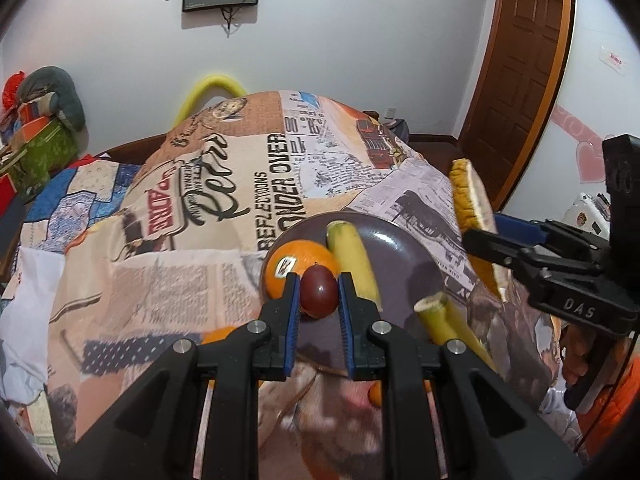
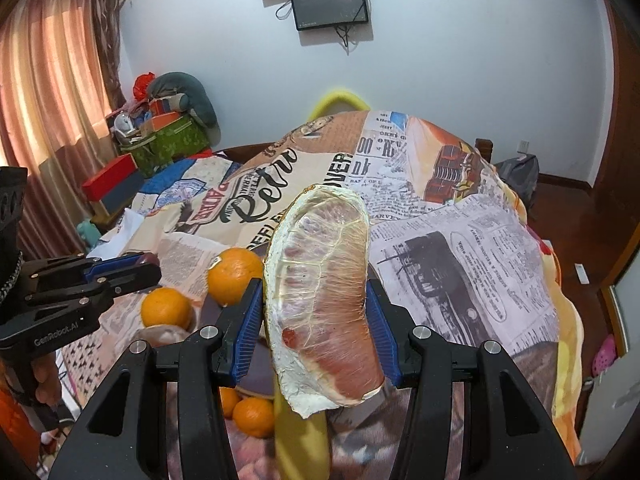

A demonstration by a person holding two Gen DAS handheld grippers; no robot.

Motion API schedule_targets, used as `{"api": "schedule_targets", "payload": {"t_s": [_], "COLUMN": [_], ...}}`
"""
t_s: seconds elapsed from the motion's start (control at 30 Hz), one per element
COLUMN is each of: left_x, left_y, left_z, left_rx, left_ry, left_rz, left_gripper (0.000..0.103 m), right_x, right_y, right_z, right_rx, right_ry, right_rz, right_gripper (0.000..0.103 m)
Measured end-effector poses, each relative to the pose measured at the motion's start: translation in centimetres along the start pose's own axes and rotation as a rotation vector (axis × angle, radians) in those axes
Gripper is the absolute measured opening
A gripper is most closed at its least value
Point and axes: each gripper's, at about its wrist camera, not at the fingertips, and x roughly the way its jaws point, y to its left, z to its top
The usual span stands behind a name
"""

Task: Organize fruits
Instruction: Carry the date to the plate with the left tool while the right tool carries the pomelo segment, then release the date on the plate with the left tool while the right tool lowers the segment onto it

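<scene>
My left gripper [image 1: 319, 292] is shut on a small dark red fruit [image 1: 319, 290] and holds it over the near left of a grey plate [image 1: 404, 256]. On the plate lie an orange with a sticker [image 1: 296, 266] and two bananas [image 1: 354, 262] [image 1: 444, 320]. My right gripper [image 2: 316, 320] is shut on a large wrapped pomelo wedge [image 2: 320, 296], held above the plate's right side; the wedge also shows in the left wrist view [image 1: 470, 208]. The left gripper shows at the left of the right wrist view [image 2: 120, 268].
The plate sits on a table under a newspaper-print cloth [image 1: 224, 208]. Loose oranges [image 2: 166, 308] [image 2: 254, 416] lie on the cloth near the plate. Boxes [image 2: 160, 140] and curtains [image 2: 44, 120] stand at the left; a wooden door [image 1: 516, 76] is at the right.
</scene>
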Motion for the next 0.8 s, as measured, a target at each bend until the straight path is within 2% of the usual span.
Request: {"api": "schedule_targets", "payload": {"t_s": [0.47, 0.8], "left_x": [5.9, 9.7], "left_y": [0.2, 0.5], "left_z": [3.3, 4.7], "left_rx": [0.004, 0.007], "left_ry": [0.028, 0.081], "left_rz": [0.002, 0.003], "left_gripper": [0.018, 0.018], "right_x": [4.7, 8.2], "right_y": [-1.2, -2.0], "right_z": [1.5, 0.9], "right_rx": [0.007, 0.022], "right_ry": [0.044, 0.143], "right_rz": [0.023, 0.053], "right_gripper": [0.047, 0.047]}}
